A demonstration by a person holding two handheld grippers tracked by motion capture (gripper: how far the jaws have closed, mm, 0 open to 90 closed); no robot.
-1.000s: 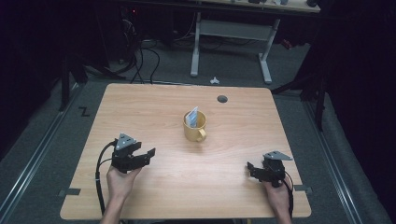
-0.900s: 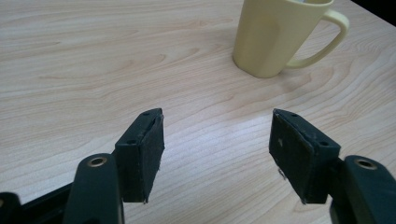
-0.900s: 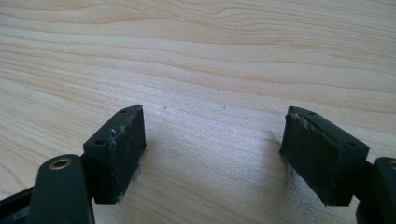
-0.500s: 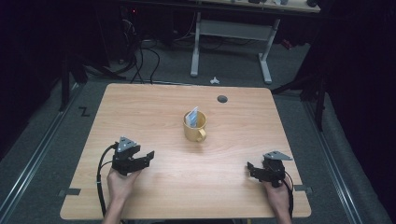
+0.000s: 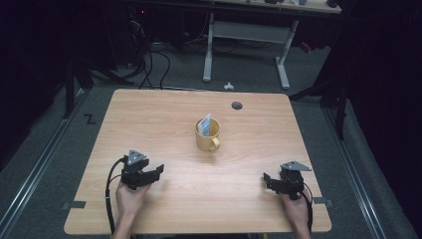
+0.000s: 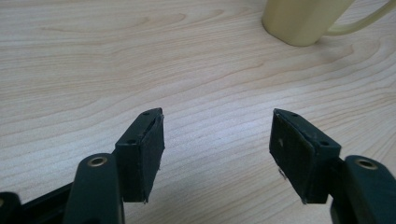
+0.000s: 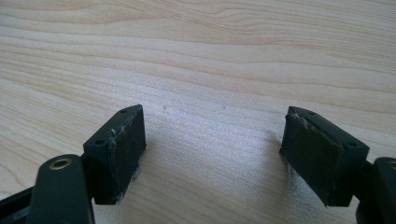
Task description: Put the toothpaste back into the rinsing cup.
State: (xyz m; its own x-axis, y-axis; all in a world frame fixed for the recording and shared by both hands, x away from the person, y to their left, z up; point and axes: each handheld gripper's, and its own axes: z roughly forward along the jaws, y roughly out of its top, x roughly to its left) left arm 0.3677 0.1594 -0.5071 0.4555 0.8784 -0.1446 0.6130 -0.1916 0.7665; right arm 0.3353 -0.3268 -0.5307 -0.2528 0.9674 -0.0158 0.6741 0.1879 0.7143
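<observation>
A yellow mug (image 5: 208, 136) stands upright near the middle of the wooden table (image 5: 164, 112), with a pale blue-white packet (image 5: 203, 124) sticking out of it. My left gripper (image 5: 155, 172) sits low over the table at the front left, open, with bare wood between its jaws. In the left gripper view (image 6: 217, 140) the mug's base (image 6: 303, 21) lies far ahead at the upper right. My right gripper (image 5: 268, 180) rests at the front right, open (image 7: 212, 140), with nothing between its pads.
A small dark round hole (image 5: 237, 105) lies in the tabletop behind the mug. Beyond the table's far edge stand a white desk frame (image 5: 246, 35) and loose cables (image 5: 149, 59) on the dark floor. A rail (image 5: 35, 164) runs along the left.
My left gripper has sunk a little toward the table and nearer the front edge. The right gripper and the mug have stayed where they were.
</observation>
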